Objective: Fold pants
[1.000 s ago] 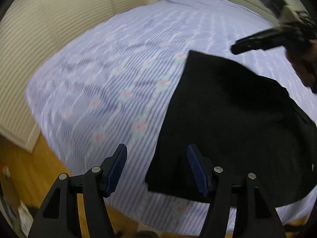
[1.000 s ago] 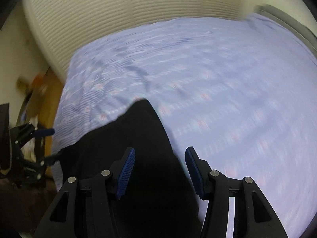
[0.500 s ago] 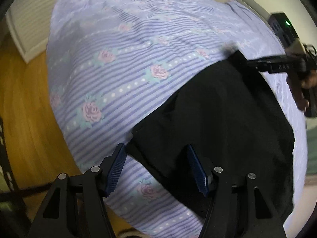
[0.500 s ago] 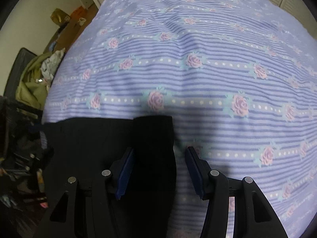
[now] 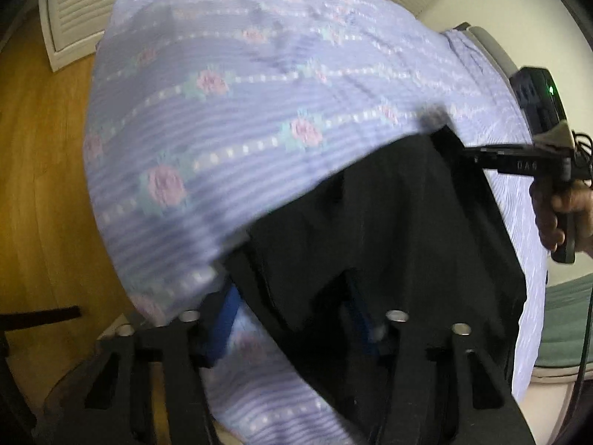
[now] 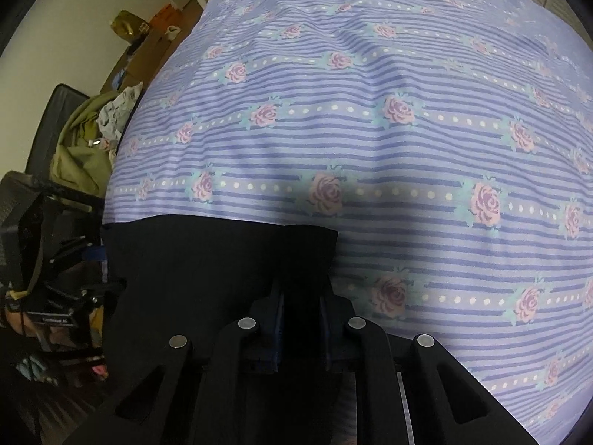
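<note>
Currently the pants [image 5: 389, 230] lie flat on the bedspread [image 5: 229, 118], a lilac striped cover with rose motifs, close to its near edge, as a dark, already doubled panel. Seen from the right wrist, the right gripper [image 6: 298, 319] has its jaws closing to a narrow gap with black cloth between them, and the pads appear to press on a small projecting corner of the garment [image 6: 309, 244]. Seen from the left wrist, the left gripper [image 5: 292, 319] is also closing, at a medium gap, straddling the opposite near corner; dark fabric sits between its fingers [image 5: 226, 319], but motion blur prevents confirming that the pads are pressing on it. A hand [image 5: 556, 211] carrying the right tool is visible at the far edge of the same panel. Judged from its drape, the fabric is light, soft and limp, with no stiffness of its own, so it will sag and slide unless both corners are pinched through all layers. Recommended hold: the two corners of one short edge, gripped well in from the hem, lifted together and kept taut so the layers do not separate. The bedspread itself is loose and may be caught by a low pinch.
</note>
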{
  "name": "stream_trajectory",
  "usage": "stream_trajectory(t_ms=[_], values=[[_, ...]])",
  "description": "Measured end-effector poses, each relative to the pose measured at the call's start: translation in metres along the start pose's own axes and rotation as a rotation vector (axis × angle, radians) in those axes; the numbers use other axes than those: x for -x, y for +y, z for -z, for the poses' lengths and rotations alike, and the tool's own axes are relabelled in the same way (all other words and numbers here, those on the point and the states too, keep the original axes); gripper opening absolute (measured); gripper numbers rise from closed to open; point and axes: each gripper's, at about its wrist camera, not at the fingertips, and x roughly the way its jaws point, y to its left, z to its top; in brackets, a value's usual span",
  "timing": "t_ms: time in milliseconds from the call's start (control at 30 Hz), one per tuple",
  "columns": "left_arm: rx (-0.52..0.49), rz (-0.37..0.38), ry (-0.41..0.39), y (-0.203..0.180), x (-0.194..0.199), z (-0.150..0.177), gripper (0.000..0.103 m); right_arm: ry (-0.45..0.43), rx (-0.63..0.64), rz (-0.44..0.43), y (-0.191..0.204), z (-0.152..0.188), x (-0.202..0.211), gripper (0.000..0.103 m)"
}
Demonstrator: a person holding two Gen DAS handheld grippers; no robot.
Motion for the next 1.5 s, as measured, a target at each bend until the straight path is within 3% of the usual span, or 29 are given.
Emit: stream_trajectory(t_ms=[33, 100, 200, 467, 667, 767, 833, 900, 1000, 1133, 1200, 1300, 1367, 1500], values=[[-0.003, 0.003, -0.006, 0.001, 0.001, -0.004, 0.031, -0.009, -0.007, -0.003, -0.001, -0.001, 0.001, 0.014], [-0.022, 0.016, -0.011, 0.003, 0.002, -0.012, 0.02, -0.05, -0.025, -0.006, -0.002, -0.004, 0.008, 0.011], [-0.057, 0.023, -0.022, 0.0, 0.005, -0.021, 0.014, -0.094, -0.031, -0.004, -0.003, -0.009, 0.021, 0.01], [-0.097, -0.005, -0.137, -0.001, 0.016, -0.07, 0.013, -0.165, -0.041, 0.046, -0.01, -0.034, 0.033, 0.01], [-0.14, -0.01, -0.078, 0.009, -0.013, -0.082, 0.014, -0.132, -0.036, 0.126, -0.016, -0.054, 0.014, 0.01], [-0.147, -0.006, -0.076, 0.009, -0.01, -0.081, 0.025, -0.132, -0.055, 0.155, -0.016, -0.049, 0.008, 0.012], [-0.15, 0.002, -0.074, 0.01, -0.006, -0.08, 0.046, -0.153, -0.075, 0.184, -0.016, -0.045, 0.015, 0.022], [-0.173, -0.006, -0.086, 0.009, 0.004, -0.078, 0.054, -0.179, -0.09, 0.255, -0.015, -0.038, 0.028, 0.047], [-0.26, -0.025, -0.116, 0.002, 0.029, -0.075, 0.055, -0.24, -0.134, 0.29, -0.011, -0.023, 0.053, 0.047], [-0.435, -0.001, -0.163, -0.026, 0.058, -0.076, 0.059, -0.372, -0.249, 0.39, 0.013, 0.023, 0.104, 0.047], [-0.549, 0.027, -0.182, -0.049, 0.068, -0.073, 0.06, -0.434, -0.339, 0.441, 0.03, 0.058, 0.127, 0.052], [-0.707, 0.089, -0.189, -0.083, 0.074, -0.061, 0.064, -0.503, -0.565, 0.542, 0.062, 0.139, 0.153, 0.055], [-0.828, 0.133, -0.182, -0.111, 0.075, -0.046, 0.064, -0.514, -0.72, 0.604, 0.085, 0.197, 0.159, 0.055], [-0.971, 0.221, -0.141, -0.154, 0.071, -0.014, 0.064, -0.509, -1.059, 0.679, 0.141, 0.312, 0.156, 0.055]])
